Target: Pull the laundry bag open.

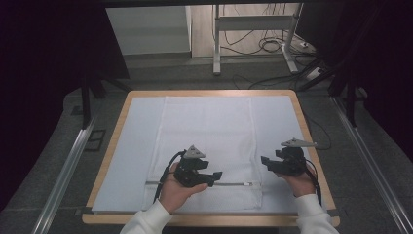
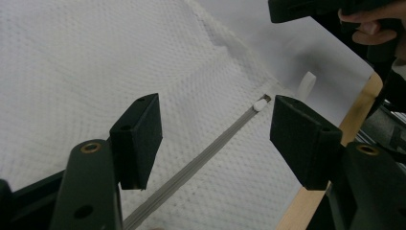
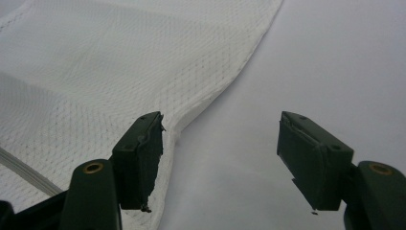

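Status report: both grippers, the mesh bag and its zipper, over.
Left gripper open over the zipper, pull ahead. Right gripper open at mesh bag edge. Nothing in the way.

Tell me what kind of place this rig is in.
Likely a lab or workshop data-collection station, not a home: a wood-edged table on a grey floor, metal rails on both sides, and loose cables around a metal stand behind it. A white mesh zip bag is the workpiece.
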